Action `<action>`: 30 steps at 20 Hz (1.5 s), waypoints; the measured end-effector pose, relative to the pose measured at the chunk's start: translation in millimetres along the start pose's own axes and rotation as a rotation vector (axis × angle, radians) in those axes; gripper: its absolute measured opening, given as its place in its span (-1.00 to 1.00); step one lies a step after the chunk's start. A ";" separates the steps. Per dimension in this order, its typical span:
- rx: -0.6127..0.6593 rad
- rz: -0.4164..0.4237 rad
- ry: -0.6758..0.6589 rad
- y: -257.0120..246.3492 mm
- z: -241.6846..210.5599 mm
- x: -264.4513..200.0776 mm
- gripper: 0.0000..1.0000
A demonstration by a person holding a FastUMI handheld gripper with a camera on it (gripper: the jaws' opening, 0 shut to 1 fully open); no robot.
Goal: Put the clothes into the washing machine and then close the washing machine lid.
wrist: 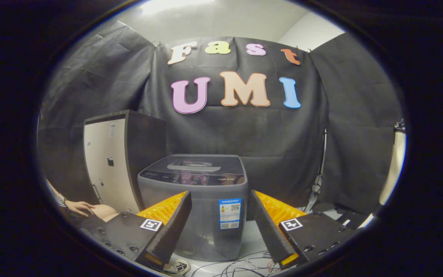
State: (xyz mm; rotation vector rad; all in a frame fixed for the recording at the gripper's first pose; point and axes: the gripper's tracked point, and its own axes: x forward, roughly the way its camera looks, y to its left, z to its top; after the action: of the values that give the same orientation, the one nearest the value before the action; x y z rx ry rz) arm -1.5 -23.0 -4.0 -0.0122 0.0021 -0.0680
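Straight ahead, washing machine (194,204) (lid down) beyond the spread tool (219,196)

Black cloth (267,127) hangs as the booth's back wall, creased and pinned at the top, with more panels of it angling in on both sides. Above the cloth, a pale ceiling (214,19) shows with a bright glow of light near its top, and a white wall corner sits beside it to the right. A tall cabinet (119,161) stands against the left cloth, its front pale and its top and side dark. The floor (250,238) is light, with thin cables (240,267) looping over it. A thin stand (319,181) leans against the cloth on the right, dark gear lying on the floor near its foot.
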 end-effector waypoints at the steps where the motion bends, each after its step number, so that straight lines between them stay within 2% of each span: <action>1: 0.000 0.000 0.000 0.1 0.9 0.3 0.92; 30: 0.006 -0.017 -0.004 -1.1 0.9 -0.2 0.92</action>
State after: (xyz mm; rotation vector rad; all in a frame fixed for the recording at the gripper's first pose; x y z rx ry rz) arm -1.8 -24.0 -3.1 -0.0064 -0.0025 -0.0850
